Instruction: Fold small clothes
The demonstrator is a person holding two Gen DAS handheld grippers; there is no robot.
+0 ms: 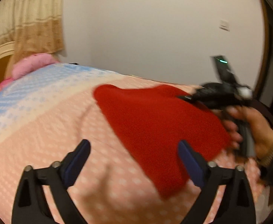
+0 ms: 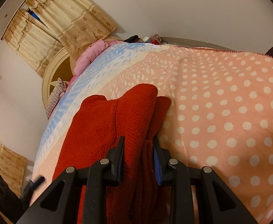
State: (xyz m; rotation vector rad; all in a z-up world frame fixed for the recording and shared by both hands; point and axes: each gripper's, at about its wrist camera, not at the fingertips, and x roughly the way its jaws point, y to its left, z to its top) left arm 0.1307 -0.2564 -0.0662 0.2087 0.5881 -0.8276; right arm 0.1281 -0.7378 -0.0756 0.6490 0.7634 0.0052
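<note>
— Red knit, coarse-ribbed: the red sweater (image 2: 121, 123) lies bunched on the bed (image 2: 229, 112), in the lower centre of the right wrist view. Its lower part runs out of sight under the right hand-held gripper (image 2: 138, 145), which is clamped on a thick fold of it, blue pads pressing the wool from both sides.

— And in the left wrist view?

— That frame is blurred. There the sweater spreads as a flat red wedge from centre to lower right, and its near corner is partly covered by one finger of the left hand-held gripper (image 1: 133, 149). Those jaws stand wide apart with only bedspread between them; the cloth seems to sit just behind the right-hand finger, not in the grip.

— Any free room?

— Plenty of bare spread. It is soft, peach with white dots, turning to blue and cream bands toward the pink pillow (image 2: 91, 56) at upper left. The bed's far edge, stitched in red, curves along the upper right. A hand (image 1: 255, 130) at the right edge of the left view is cut off at the sleeve. A beige curtain (image 2: 61, 24) hangs at upper left.
</note>
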